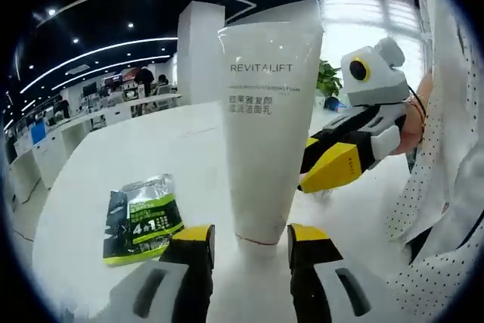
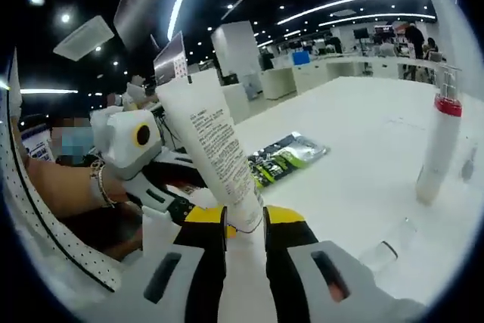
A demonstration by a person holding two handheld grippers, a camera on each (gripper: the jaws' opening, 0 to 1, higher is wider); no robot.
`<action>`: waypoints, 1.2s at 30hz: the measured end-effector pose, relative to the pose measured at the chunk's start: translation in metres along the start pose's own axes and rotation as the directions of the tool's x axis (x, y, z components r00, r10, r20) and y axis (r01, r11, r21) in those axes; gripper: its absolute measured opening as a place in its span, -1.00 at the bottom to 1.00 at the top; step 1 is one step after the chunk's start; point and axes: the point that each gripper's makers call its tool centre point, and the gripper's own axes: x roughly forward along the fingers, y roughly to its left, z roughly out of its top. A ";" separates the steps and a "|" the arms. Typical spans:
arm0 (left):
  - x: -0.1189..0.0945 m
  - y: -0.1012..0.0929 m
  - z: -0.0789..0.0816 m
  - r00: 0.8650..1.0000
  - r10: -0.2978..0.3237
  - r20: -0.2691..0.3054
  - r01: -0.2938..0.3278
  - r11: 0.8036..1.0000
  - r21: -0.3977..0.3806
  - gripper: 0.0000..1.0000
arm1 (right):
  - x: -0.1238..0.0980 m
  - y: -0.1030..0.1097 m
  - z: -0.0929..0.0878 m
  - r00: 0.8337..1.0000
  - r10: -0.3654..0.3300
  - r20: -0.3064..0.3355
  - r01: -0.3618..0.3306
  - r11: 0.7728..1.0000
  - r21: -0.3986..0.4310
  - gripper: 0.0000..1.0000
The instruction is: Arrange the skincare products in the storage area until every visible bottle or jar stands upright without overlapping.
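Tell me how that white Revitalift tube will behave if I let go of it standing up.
The tube likely tips: it's tall, flaring wide at the top above a narrow base. Probably squashy plastic, so the left gripper could dent it.

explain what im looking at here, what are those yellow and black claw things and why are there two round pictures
Each claw is a hand-held tool with two jaws; a person carries one in each hand, and each has a fisheye camera looking along its jaws. In the left gripper view the left tool has its jaws either side of the base of a white tube marked REVITALIFT, while the right tool comes in from the right. In the right gripper view the right tool flanks the same tube's base. Whether either actually grips it is unclear. On the white table lie a green and black sachet and a standing bottle with a red band.
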 end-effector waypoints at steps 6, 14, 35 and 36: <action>0.009 -0.006 -0.001 0.999 0.054 0.000 -0.054 0.998 -0.011 -0.39 | 0.011 0.001 0.004 0.999 -0.033 -0.008 0.032 0.995 -0.098 -0.56; 0.014 -0.004 -0.001 0.982 0.186 0.022 -0.184 0.981 -0.060 -0.39 | 0.014 -0.007 0.000 0.998 -0.064 -0.026 0.060 0.990 -0.127 -0.62; 0.015 -0.001 -0.004 0.991 0.131 0.003 -0.130 0.991 -0.043 -0.47 | -0.004 -0.049 -0.007 0.994 -0.107 -0.026 0.103 0.985 -0.136 -0.83; 0.015 -0.001 -0.004 0.991 0.133 0.002 -0.133 0.990 -0.040 -0.48 | -0.005 -0.049 -0.006 0.994 -0.103 -0.021 0.100 0.988 -0.120 -0.82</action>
